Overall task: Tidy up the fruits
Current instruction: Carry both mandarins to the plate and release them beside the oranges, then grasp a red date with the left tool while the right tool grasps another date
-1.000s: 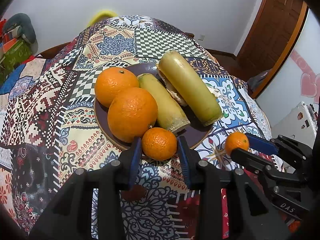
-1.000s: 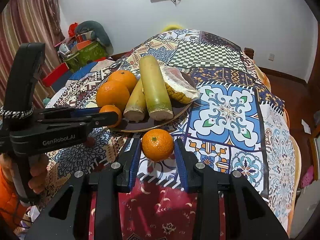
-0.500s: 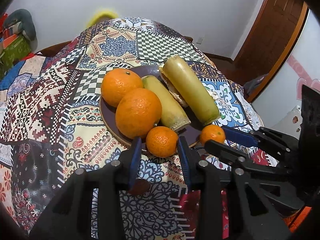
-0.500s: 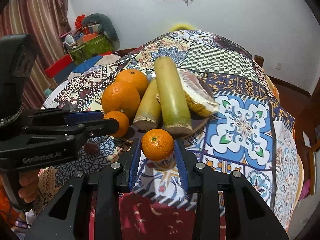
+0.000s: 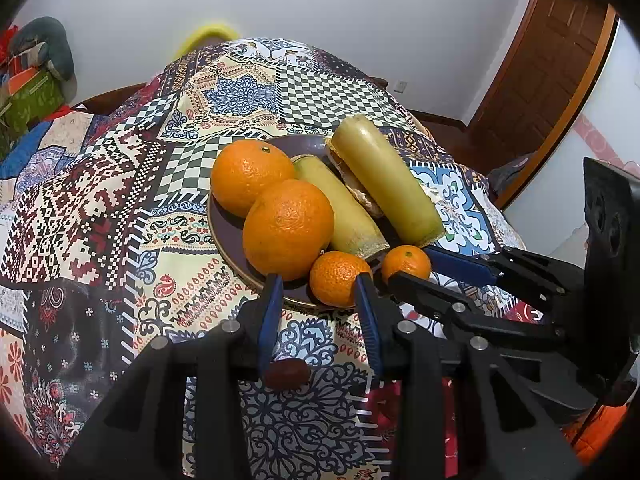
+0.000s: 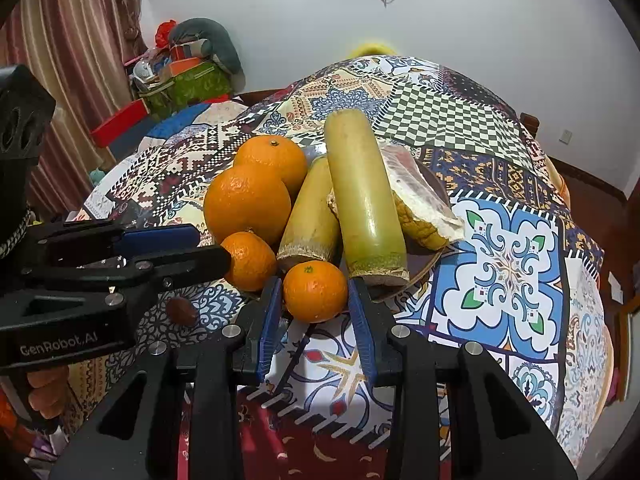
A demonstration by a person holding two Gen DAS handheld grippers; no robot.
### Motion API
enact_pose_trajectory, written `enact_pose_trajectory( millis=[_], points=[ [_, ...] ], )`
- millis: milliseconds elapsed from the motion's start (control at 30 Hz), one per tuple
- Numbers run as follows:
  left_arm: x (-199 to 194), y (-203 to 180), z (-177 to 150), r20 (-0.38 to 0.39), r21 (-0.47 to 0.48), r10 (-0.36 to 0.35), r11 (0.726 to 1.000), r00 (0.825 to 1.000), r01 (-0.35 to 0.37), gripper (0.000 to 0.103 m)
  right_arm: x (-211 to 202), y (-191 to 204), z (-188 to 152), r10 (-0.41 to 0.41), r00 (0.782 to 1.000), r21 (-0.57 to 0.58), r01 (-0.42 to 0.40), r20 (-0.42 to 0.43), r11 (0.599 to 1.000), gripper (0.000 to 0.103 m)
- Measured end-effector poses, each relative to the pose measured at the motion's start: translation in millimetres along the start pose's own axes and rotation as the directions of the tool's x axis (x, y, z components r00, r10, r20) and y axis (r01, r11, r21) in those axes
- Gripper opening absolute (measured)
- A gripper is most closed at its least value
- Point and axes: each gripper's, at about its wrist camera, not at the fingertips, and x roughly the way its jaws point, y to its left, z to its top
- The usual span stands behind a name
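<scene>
Right tool (image 6: pixel 312 300) grips a small mandarin (image 6: pixel 315 291) between its blue pads, held at the near rim of the dark plate (image 5: pixel 224 220); the free spot lies straight ahead. Left tool (image 5: pixel 316 300) stands wider around another mandarin (image 5: pixel 340 278) resting on the plate; contact cannot be confirmed. The plate surface beneath the fruit is hidden.

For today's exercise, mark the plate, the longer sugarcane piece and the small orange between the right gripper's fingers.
Plate (image 5: pixel 224 226), left wrist view: bare rim left of the big oranges.
Longer sugarcane piece (image 6: pixel 362 196), right wrist view: middle of its length.
Small orange (image 6: pixel 315 291), right wrist view: centre of its peel, between the right gripper (image 6: pixel 312 300) fingers.
</scene>
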Motion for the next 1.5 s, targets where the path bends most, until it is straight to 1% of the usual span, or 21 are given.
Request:
enact_pose_trajectory(
  millis=[200,400,733,1033,1233,1300,1500],
  points=[
    [-0.1,-0.7,-1.4,-0.005,0.002,0.003,1.000,1.000,-0.003,0.037,2.0,4.2,1.0,-0.013,1.000,-0.016,0.013,-0.010,1.000,0.032],
    [-8.3,-4.0,-3.9,0.002,0.010,0.005,1.000,1.000,-0.005,0.037,-1.7,2.4,2.4,-0.007,0.999,0.006,0.008,-0.034,1.000,0.032],
    [-43.6,-7.6,-6.9,0.052,0.018,0.025,1.000,0.998,-0.026,0.037,-31.8,13.4,2.0,-0.007,1.000,-0.012,0.007,0.008,1.000,0.032],
    [-78.7,-1.9,-19.0,0.086,0.003,0.059,0.998,0.995,-0.059,0.037,-61.7,28.6,-3.8,-0.023,0.999,-0.044,0.025,0.047,0.999,0.032],
    [-87.4,4.4,-33.2,0.073,-0.003,0.080,0.997,0.994,-0.080,0.037,-65.6,35.2,-14.8,-0.014,1.000,-0.049,0.016,0.025,0.999,0.032],
    [-88.6,6.7,-39.2,0.068,-0.005,0.086,0.996,0.994,-0.086,0.042,-62.5,38.3,-19.7,-0.010,1.000,-0.050,0.010,0.007,0.999,0.032],
    [-81.7,12.3,-55.8,0.034,-0.010,0.094,0.996,0.995,-0.094,0.042,-48.7,45.3,-35.7,0.011,0.999,-0.046,-0.013,-0.048,0.999,0.032]
  ],
)
